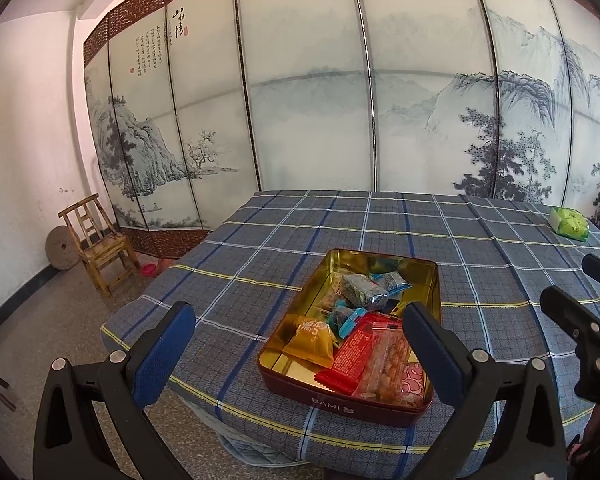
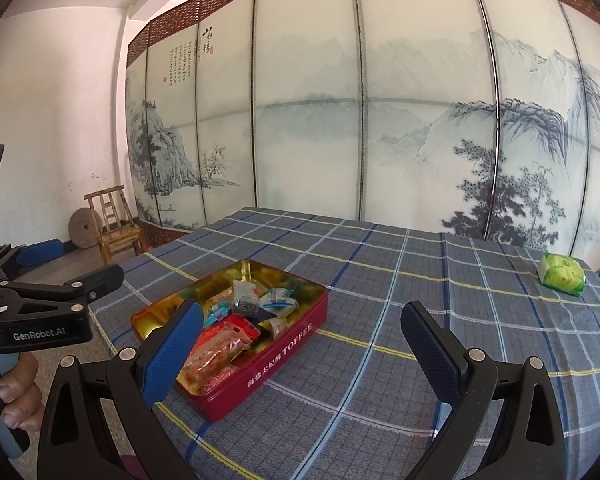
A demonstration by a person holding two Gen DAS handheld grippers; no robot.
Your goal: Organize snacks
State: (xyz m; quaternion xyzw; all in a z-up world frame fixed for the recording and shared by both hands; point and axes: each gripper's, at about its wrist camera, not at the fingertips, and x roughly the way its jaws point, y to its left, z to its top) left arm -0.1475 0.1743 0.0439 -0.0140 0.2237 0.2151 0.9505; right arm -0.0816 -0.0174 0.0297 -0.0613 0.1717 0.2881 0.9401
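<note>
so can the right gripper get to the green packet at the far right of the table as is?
Probably yes. The right gripper is open and empty, and only bare checked cloth lies between it and the green packet. The tin sits off to its left, out of the way.

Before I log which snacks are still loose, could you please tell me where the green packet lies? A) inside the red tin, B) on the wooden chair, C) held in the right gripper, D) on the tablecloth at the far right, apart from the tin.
D: the green packet lies alone on the checked tablecloth at the far right, well away from the red tin, and both grippers are open and empty.
</note>
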